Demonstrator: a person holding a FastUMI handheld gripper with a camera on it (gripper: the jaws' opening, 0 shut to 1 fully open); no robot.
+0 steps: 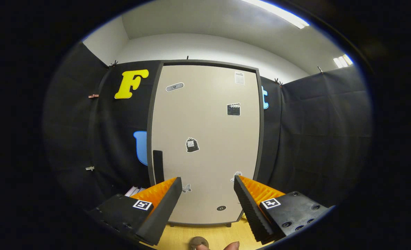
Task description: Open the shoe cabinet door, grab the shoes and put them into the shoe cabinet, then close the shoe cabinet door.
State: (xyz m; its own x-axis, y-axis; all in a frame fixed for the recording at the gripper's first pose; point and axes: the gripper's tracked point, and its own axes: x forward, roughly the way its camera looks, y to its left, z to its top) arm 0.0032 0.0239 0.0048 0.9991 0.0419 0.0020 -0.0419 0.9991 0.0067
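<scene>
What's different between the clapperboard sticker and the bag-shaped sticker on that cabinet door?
The clapperboard sticker is boxy and sits higher, nearer the door's right edge; the bag sticker is rounded, lower and nearer the middle. Both are dark with pale outlines. The open gripper points below both.

We're in a staged recording booth, not a home: black cloth walls (316,132) clipped up under a plain white ceiling with strip lights (278,12), and a sticker-dotted shoe cabinet (205,139) standing alone on a pale wood floor (208,236).
</scene>
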